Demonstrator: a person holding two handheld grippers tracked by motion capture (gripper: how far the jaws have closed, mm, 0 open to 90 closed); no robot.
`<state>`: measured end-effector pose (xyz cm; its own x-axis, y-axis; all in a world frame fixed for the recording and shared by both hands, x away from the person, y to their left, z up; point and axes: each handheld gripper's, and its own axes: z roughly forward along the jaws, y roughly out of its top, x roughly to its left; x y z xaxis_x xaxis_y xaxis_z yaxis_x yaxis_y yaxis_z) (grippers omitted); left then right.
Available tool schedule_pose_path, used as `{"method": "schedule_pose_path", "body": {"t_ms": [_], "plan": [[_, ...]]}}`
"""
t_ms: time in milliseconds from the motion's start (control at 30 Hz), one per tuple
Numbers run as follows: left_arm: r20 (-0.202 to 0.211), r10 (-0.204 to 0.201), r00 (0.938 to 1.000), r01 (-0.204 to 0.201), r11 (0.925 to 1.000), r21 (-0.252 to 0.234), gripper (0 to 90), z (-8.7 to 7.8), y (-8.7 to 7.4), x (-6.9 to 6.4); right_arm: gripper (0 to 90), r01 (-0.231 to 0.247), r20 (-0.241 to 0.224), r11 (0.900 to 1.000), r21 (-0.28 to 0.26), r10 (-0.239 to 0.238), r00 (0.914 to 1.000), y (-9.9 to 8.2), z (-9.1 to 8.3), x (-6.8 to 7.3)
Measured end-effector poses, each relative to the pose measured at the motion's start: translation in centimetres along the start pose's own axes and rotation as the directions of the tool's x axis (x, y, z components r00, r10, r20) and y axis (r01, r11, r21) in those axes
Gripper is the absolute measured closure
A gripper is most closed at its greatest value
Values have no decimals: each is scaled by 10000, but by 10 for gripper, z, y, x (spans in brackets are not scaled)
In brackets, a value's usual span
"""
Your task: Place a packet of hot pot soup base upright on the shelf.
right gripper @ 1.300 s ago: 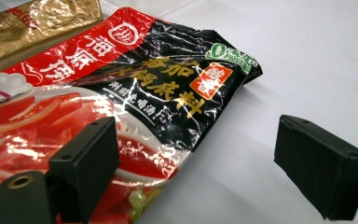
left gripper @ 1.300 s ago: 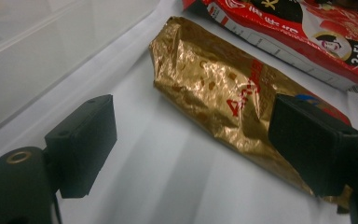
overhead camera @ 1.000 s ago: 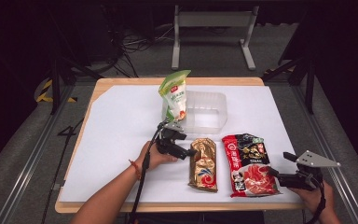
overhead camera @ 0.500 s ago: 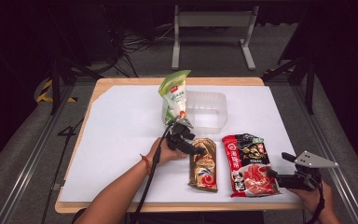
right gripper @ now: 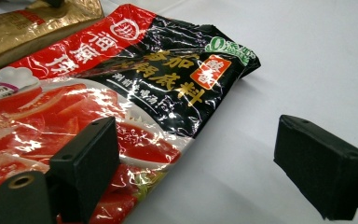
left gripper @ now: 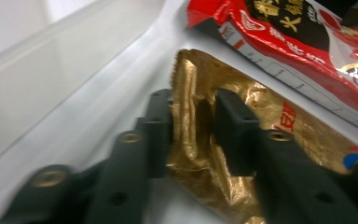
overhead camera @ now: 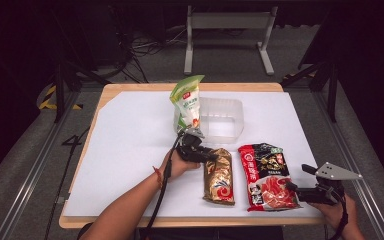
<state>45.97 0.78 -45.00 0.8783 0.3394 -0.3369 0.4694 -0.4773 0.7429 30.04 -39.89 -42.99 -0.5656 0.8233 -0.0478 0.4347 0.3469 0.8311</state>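
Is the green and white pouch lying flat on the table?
No, in the high view the green and white pouch stands upright, leaning against the clear plastic container at the far side of the white table.

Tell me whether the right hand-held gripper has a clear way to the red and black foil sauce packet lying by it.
Probably yes. The right hand-held gripper is open, one jaw already over the red and black foil sauce packet, with bare white table cover beside it and nothing between.
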Motion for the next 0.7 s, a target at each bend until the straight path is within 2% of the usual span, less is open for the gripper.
{"method": "schedule_pose_path", "body": {"t_ms": [133,233,300,333,367,533,567,600,633,700], "plan": [[-332,137,9994,-140,9999,-82,857,-1,-1,-2,144,37,-4,10000,-8,-37,10000,0,0,0],[-321,6,9995,-18,9994,-359,870,-5,0,-5,143,35,14,10000,-30,-35,10000,1,-1,1],[-306,-24,9995,1,9971,-761,870,-12,1,-7,143,69,23,10000,-44,-69,10000,1,-2,1],[-229,-191,9996,168,9950,-981,871,-16,2,-8,143,58,24,10000,-61,-58,10000,1,-2,1],[-106,-180,9998,167,9935,-1126,872,-21,3,-9,144,47,22,10000,-83,-47,10000,1,-2,0],[272,-466,9985,514,9756,-2135,877,-54,6,-16,144,47,37,9999,-108,-46,10000,1,-3,0],[272,-466,9985,514,9756,-2135,877,-54,6,-16,144,42,39,9999,-100,-42,10000,1,-3,0],[288,-495,9984,548,9710,-2329,877,-61,7,-17,144,42,39,9999,-100,-42,10000,1,-3,0],[347,-553,9979,625,9623,-2646,878,-70,7,-19,144,64,50,9999,-120,-63,10000,2,-3,-1],[328,-555,9979,627,9543,-2922,879,-80,7,-21,144,37,62,9999,-142,-36,10000,2,-3,-1]]}}
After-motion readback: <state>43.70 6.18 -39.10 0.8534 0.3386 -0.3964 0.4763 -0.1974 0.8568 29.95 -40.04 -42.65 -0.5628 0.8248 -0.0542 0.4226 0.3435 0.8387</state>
